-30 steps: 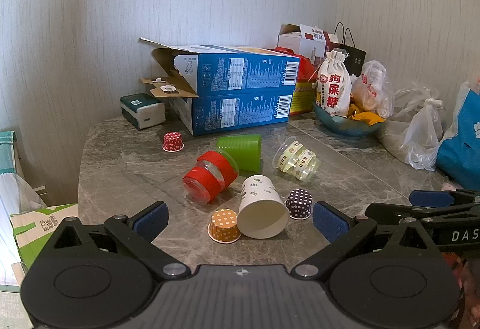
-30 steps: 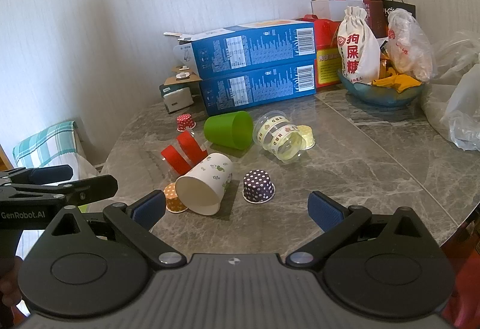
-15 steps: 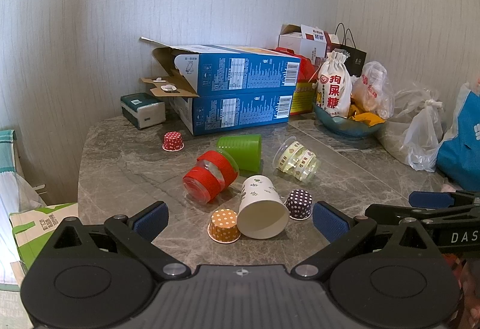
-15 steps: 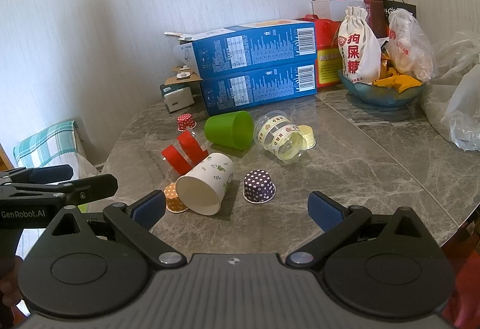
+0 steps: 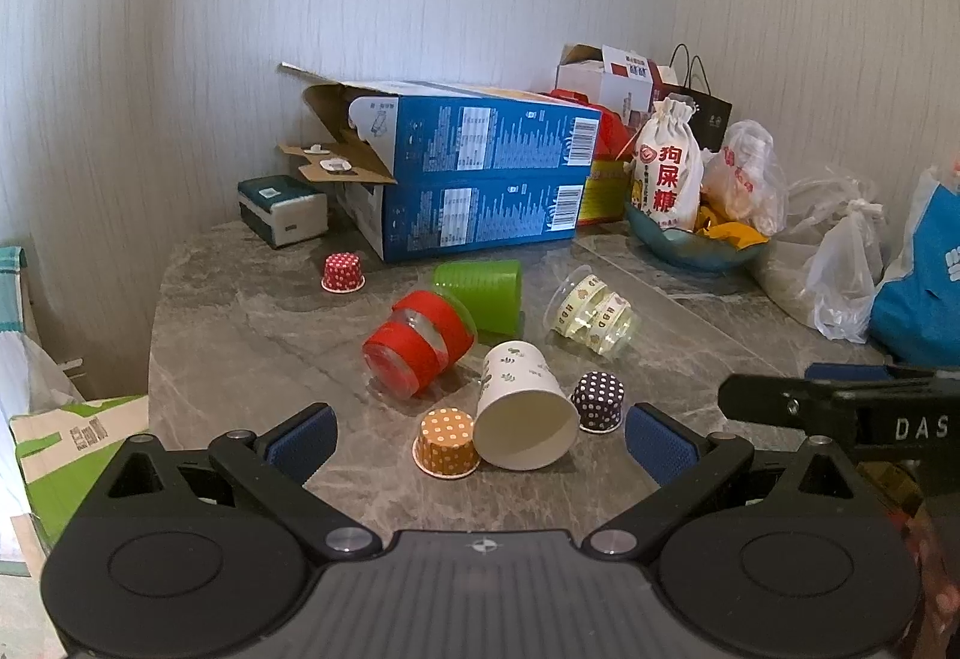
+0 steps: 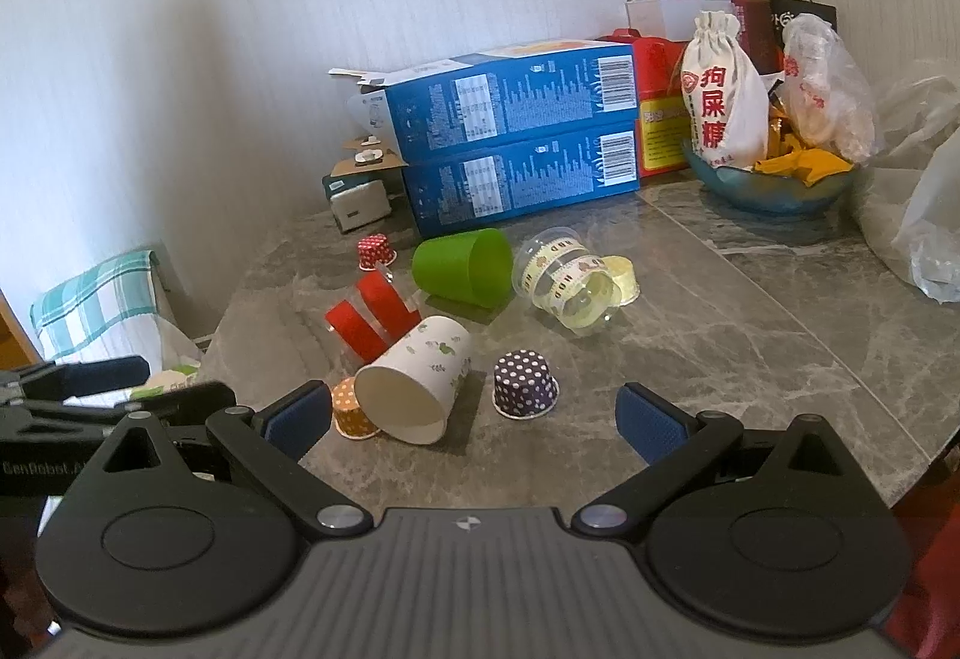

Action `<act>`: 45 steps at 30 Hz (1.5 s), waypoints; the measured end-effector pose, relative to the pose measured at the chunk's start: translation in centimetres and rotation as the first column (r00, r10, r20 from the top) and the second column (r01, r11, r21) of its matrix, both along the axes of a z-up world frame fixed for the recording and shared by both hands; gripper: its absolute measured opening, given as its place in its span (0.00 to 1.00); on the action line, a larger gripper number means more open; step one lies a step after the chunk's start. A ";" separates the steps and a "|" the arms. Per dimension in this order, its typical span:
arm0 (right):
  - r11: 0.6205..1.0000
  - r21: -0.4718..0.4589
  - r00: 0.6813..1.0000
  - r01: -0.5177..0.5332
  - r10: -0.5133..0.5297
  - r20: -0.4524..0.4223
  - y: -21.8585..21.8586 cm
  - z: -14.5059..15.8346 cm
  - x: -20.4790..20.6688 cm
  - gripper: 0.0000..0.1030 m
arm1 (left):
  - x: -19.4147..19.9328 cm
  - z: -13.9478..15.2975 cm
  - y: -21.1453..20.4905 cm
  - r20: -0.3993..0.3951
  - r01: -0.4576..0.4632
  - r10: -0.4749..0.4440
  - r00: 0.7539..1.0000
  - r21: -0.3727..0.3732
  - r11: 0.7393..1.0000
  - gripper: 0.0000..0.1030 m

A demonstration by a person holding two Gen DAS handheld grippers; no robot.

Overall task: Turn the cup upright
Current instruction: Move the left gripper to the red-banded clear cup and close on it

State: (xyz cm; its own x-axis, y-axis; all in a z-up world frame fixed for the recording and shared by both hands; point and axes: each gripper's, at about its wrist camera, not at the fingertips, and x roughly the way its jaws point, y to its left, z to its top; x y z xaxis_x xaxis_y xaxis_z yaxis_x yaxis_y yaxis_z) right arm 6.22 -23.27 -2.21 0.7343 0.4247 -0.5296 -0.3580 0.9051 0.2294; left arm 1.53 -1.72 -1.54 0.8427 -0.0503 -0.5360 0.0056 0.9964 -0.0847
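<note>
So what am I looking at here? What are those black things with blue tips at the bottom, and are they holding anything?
Those are two hand-held grippers; a person carries one in each hand. Each has a camera looking along its fingers, so one picture comes from the left gripper, the other from the right gripper. Both are open and hold nothing. On the marble table lie tipped-over cups: a white paper cup, a green cup, a red-banded clear cup and a clear printed cup. Small dotted cups sit around them, such as the purple one. Blue boxes stand behind.
</note>
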 end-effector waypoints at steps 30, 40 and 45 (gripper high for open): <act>1.000 -0.010 0.988 0.002 -0.004 -0.152 1.8 -1.1 9.0 0.99 | 18.0 -0.9 4.9 -0.210 0.301 -0.264 0.941 0.167 0.939 1.00; 0.997 0.054 0.981 0.059 -0.047 -0.189 -2.1 -2.4 8.4 0.99 | 24.5 -3.9 5.0 -0.406 0.394 -0.310 0.859 0.141 0.908 0.91; 0.994 0.086 0.979 0.073 -0.055 -0.195 -3.4 -2.8 8.3 0.99 | 25.6 -5.1 4.4 -0.461 0.420 -0.319 0.828 0.133 0.898 0.87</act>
State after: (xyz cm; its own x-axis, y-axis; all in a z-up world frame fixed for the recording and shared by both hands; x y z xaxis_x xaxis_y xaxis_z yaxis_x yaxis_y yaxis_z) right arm 14.53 -26.63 -4.97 0.6499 0.4339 -0.6240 -0.2416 0.8964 0.3716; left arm 27.17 2.66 -6.63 0.4781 -0.1514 -0.8652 0.3917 0.9184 0.0557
